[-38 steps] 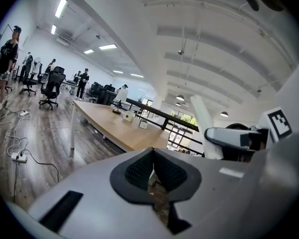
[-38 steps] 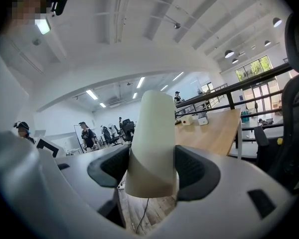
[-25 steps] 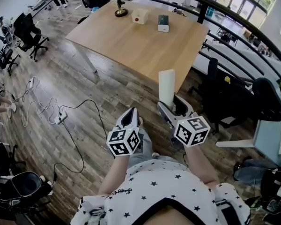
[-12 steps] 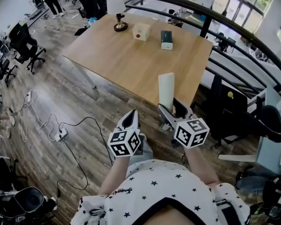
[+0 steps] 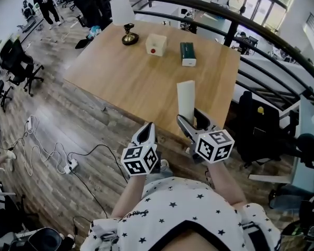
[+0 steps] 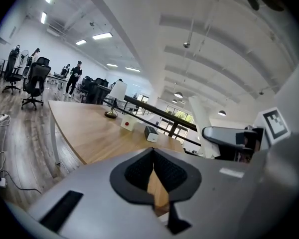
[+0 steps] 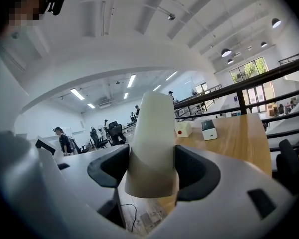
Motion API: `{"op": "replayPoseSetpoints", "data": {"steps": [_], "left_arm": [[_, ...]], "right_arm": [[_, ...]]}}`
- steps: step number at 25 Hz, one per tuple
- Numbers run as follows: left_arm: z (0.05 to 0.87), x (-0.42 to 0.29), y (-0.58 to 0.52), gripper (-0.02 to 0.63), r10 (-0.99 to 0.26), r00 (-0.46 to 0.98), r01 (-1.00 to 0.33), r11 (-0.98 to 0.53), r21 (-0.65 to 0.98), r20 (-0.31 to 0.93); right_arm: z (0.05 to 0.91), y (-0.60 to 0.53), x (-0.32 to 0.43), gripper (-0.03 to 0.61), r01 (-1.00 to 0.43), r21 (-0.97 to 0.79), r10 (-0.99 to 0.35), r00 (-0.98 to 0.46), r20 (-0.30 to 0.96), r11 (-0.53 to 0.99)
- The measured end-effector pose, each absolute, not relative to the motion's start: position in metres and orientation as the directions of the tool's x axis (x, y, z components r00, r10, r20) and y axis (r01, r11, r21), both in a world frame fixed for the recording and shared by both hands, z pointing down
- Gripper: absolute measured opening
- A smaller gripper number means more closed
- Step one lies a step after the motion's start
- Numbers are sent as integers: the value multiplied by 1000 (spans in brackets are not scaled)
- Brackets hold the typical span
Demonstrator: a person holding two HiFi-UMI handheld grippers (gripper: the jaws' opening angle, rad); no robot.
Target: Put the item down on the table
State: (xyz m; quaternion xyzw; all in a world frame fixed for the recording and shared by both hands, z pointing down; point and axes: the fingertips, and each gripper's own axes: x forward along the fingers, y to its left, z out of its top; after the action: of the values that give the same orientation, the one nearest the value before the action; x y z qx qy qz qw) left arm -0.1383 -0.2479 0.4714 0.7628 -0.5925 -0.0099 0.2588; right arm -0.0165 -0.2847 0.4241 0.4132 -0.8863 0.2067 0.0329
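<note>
Right gripper view: white roll (image 7: 154,128) stands between the right tongs (image 7: 152,169), clamped; left tongs (image 6: 153,172) together, empty.

1 table (image 5: 141,80) — on it 1 lamp (image 5: 123,12), 1 white box (image 5: 156,44), 1 dark green box (image 5: 187,54) — plus 1 white tube (image 5: 186,98), 1 left gripper (image 5: 146,128), 1 right gripper (image 5: 191,120).

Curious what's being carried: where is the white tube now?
Head view, right of centre: the white tube stands upright in the right gripper, before the near edge of the wooden table.
</note>
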Motion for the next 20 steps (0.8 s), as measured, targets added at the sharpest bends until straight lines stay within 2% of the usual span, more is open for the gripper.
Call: {"op": "replayPoseSetpoints", "data": {"steps": [11, 20], "left_arm": [[488, -163, -323, 12, -870, 376, -877, -222, 425, 320], [513, -171, -345, 12, -823, 425, -863, -243, 443, 377]], "right_arm": [[466, -361, -36, 284, -815, -318, -748, -574, 332, 484], [526, -395, -45, 284, -848, -312, -712, -529, 462, 428]]}}
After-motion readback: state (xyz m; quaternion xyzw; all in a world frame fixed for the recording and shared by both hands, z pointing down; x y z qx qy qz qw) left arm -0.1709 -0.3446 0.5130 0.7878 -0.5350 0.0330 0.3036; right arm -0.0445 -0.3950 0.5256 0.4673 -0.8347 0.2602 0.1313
